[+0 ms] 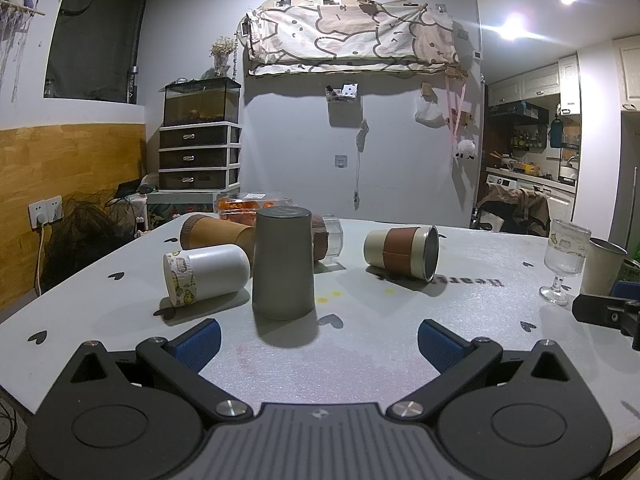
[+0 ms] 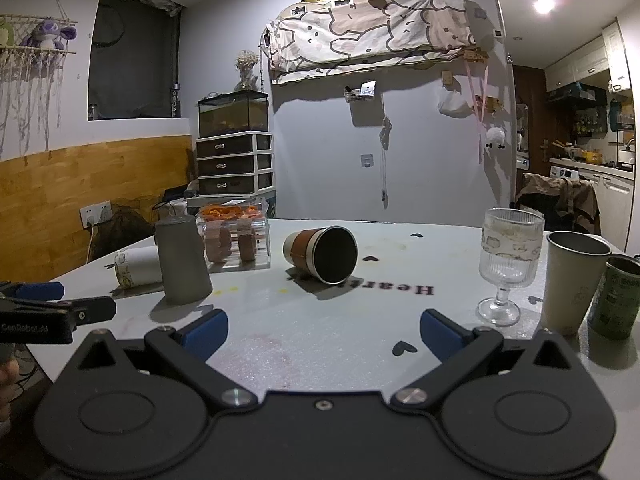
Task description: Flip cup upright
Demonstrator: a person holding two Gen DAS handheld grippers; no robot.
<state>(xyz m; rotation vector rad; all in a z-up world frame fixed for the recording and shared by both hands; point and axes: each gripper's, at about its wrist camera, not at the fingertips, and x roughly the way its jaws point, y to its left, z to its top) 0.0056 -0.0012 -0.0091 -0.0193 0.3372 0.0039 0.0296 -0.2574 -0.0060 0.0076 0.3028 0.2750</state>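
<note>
- The tall grey matte tapered cup (image 1: 283,263) is seen standing mouth-down on the white foam-covered table (image 1: 460,320), closed base uppermost; it is judged the likeliest cup to be flipped, being centred just ahead of the left gripper.
- The left gripper (image 1: 319,338) is held low over the table edge with its jaws spread wide. Nothing is held between its blue pads (image 1: 199,340), and the grey cup is not yet touched.
- The wide spread is judged suited to the cup's broad lower rim, which must pass between the pads before a grasp.
- Just left of the grey cup, a white cylindrical cup with a patterned paper band (image 1: 206,274) is noted lying on its side, its wall appearing to touch the grey cup; this contact is flagged as a risk of rolling once the grey cup is lifted.
- Behind these, a brown corrugated-sleeve cup (image 1: 216,236) lies on its side.
- To the right, well apart, a cream steel tumbler with a brown leather-look band (image 2: 320,254) lies on its side, dark mouth turned toward the right gripper.
- The right gripper (image 2: 324,336) is likewise fully parted and empty, aimed toward that tumbler.
- At the far right, already upright: a ribbed clear stemmed glass (image 2: 510,264), a pale metal cup (image 2: 574,280) and a green can (image 2: 616,300).
</note>
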